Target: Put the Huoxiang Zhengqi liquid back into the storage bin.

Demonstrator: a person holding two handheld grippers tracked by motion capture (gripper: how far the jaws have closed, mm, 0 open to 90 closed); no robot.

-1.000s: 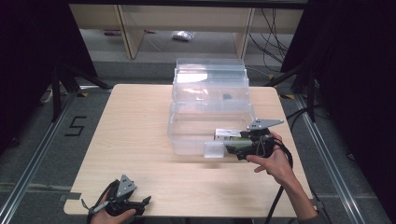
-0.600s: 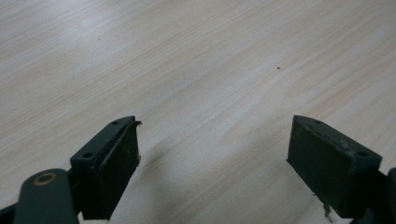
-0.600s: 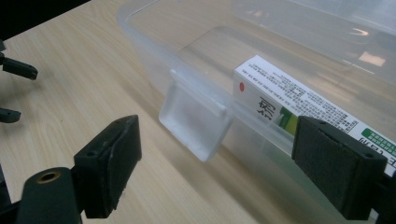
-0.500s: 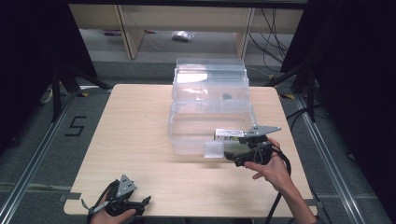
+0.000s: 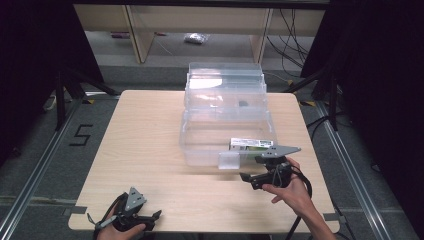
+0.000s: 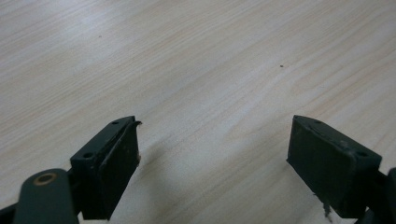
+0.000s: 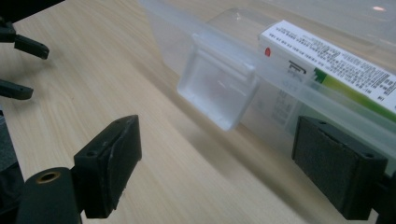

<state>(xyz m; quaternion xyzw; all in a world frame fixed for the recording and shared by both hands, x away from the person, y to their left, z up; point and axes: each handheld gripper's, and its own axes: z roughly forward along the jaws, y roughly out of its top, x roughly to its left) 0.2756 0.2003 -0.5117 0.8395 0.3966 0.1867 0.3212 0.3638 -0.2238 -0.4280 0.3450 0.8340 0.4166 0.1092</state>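
So the left gripper [image 5: 131, 216] was parked at the table's [image 5: 150, 150] near edge, well to the near-left of the clear bin [image 5: 225, 135], jaws wide apart over bare wood and holding nothing. Basically idle.

The right gripper [image 5: 250, 177] was doing the work. It sat just off the bin's near-right corner, jaws also spread open and empty, pointed along the bin's front wall. The latch tab [image 7: 217, 91] on that wall hung between the jaws and a bit beyond them.

Inside the bin, tight against the near wall by that corner, lay the white and green box [image 5: 251, 144]. Farther back stood the hinged lid [image 5: 225, 82], flipped up and open.

My guess: the box was already dropped in and the hand was backing out. Next would be swinging the lid down, which needs a reach over the bin to its far side.
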